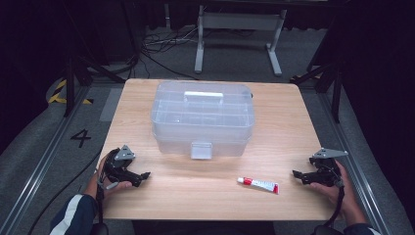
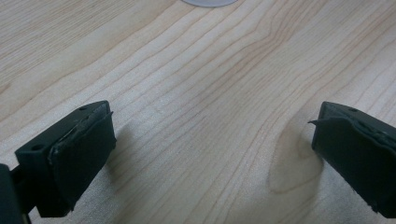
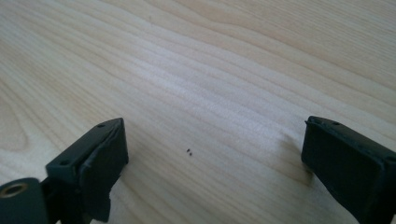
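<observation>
Tube (image 1: 258, 184) lies on the near right part of the surface (image 1: 205, 196), its long axis running left to right with the red cap end leftward, just left of my right tool (image 1: 297, 175) and well apart from my left tool (image 1: 144, 177). I judge the right hand the nearer one for a pick. Both tools rest released, nothing between their jaws. The clear box (image 1: 202, 119) stands closed farther back. I can read no writing on the tube; a "4" (image 1: 80, 138) marks the floor at left.
</observation>
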Demonstrator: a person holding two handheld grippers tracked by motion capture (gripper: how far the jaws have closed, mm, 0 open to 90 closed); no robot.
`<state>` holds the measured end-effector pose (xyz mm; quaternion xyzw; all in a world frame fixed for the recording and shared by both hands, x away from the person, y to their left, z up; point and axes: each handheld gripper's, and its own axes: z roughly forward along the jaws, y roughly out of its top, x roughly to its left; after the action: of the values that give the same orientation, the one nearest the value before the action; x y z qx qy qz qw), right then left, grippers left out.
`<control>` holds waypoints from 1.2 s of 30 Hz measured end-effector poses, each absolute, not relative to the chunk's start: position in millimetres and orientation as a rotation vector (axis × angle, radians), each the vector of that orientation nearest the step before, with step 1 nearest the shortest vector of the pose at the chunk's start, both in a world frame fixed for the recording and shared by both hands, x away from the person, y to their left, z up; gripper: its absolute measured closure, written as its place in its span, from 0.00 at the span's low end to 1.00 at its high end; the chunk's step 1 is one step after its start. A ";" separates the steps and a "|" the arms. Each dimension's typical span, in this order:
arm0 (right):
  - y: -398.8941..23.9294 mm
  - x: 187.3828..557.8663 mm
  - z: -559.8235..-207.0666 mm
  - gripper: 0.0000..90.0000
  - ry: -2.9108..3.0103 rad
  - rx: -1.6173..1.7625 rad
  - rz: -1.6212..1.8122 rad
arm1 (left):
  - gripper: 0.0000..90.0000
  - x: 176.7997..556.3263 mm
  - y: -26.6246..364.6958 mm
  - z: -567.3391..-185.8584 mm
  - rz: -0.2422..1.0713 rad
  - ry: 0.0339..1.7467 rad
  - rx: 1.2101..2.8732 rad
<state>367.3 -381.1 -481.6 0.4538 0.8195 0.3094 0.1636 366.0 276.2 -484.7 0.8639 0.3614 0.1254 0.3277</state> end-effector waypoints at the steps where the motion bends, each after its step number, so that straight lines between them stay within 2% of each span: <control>1: -381.2 368.2 -481.3 0.13 2.336 1.292 0.888 | 0.00 365.9 276.3 -484.6 0.334 0.946 2.264; 3: -382.9 369.3 -480.5 0.22 2.319 1.285 0.920 | 0.00 365.9 276.3 -484.6 0.335 0.947 2.263; 5: -385.1 369.8 -479.5 0.18 2.312 1.286 0.964 | 0.00 365.9 276.3 -484.7 0.335 0.947 2.262; 9: -386.4 369.7 -473.1 0.24 2.289 1.243 0.991 | 0.00 365.5 276.3 -484.6 0.335 0.949 2.262; 16: -377.1 377.7 -442.9 0.29 2.250 1.154 1.022 | 0.00 365.2 276.1 -484.7 0.332 0.954 2.259; 36: -327.9 407.9 -365.2 0.36 2.221 0.924 1.142 | 0.00 365.2 276.1 -484.7 0.334 0.955 2.259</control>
<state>407.9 -327.9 -365.2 0.3370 0.8104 0.4165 0.2372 365.2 276.1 -484.7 0.8625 0.3645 0.1277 0.3269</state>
